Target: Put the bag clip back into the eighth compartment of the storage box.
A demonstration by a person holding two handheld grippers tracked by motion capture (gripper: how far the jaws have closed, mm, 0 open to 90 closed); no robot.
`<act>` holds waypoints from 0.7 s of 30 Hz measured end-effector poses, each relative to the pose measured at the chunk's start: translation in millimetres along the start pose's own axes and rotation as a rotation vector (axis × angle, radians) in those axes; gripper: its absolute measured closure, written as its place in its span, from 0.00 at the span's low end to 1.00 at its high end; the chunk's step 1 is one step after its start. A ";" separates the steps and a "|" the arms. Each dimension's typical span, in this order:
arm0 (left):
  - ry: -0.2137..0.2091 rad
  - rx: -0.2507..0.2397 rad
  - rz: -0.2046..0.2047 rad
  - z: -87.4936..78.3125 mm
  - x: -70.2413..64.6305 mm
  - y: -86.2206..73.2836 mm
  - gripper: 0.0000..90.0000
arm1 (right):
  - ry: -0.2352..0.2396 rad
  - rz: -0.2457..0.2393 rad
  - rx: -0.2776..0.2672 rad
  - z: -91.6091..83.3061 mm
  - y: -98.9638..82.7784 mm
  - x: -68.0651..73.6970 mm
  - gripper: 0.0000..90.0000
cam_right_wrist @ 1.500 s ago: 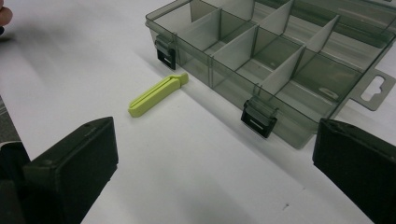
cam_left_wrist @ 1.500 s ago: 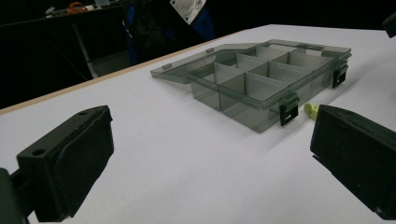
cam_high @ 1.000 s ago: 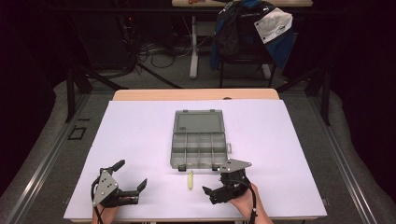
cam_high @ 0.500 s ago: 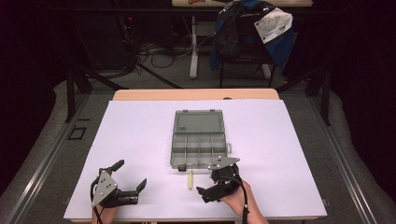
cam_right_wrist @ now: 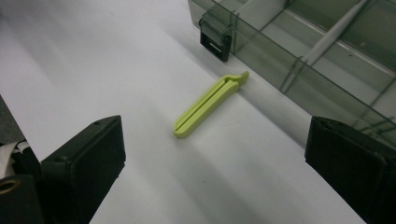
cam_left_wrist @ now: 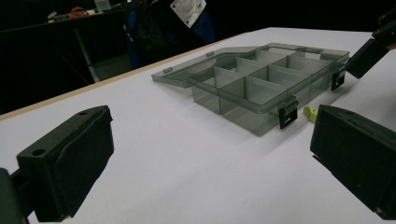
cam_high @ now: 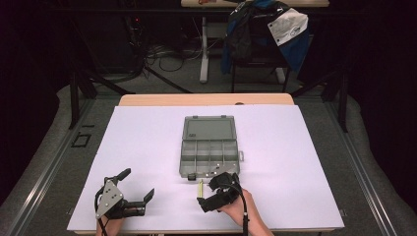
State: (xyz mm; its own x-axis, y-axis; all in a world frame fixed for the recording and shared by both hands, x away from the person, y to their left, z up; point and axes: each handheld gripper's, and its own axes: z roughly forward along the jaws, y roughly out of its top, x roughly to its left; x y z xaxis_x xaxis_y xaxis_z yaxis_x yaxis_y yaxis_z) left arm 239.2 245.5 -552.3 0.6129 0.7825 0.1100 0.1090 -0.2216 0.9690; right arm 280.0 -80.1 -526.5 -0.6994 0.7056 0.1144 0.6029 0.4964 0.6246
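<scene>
**Green clip on the sheet, your right gripper lined up on it**

The yellow-green clip (cam_right_wrist: 210,104) lies flat on the white tabletop (cam_high: 147,147), just off the near wall of the compartment box (cam_high: 209,157), close to that box's left black latch (cam_right_wrist: 215,41) and not far from the tabletop's near edge. One hooked end of the clip points at the box wall; whether it touches the wall you can't tell from here. In the high view the clip (cam_high: 200,187) sits right beside your right gripper (cam_high: 212,192).

Your right gripper is low over the sheet, jaws wide with the clip lying ahead between them, untouched; they have just begun closing a little, with nothing gripped.

The box is smoky clear plastic, lid (cam_high: 208,128) thrown back flat toward the far edge, its dividers bare. It stands around the middle of the tabletop, nearer the near edge than the far one.

Over by the near left corner, your left gripper (cam_high: 129,194) rests above the sheet, jaws spread wide and holding nothing, looking across at the box (cam_left_wrist: 261,88) from well apart.
</scene>
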 end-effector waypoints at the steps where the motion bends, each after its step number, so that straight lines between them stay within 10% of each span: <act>1: 0.000 0.001 0.005 -0.4 0.2 0.2 0.00 | 0.006 -0.001 0.007 2.1 1.0 0.7 0.06; 21: 0.002 0.000 0.008 -0.7 -1.2 0.6 0.00 | -0.024 0.060 0.057 32.1 14.3 4.2 0.57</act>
State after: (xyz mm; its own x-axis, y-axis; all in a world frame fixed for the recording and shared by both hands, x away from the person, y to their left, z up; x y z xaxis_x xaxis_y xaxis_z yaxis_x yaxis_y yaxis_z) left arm 238.0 244.8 -551.7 0.6122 0.7819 0.1177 0.1048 -0.2278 0.9681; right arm 298.0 -53.8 -541.8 -0.6522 0.7466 0.1317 0.6649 0.4798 0.5724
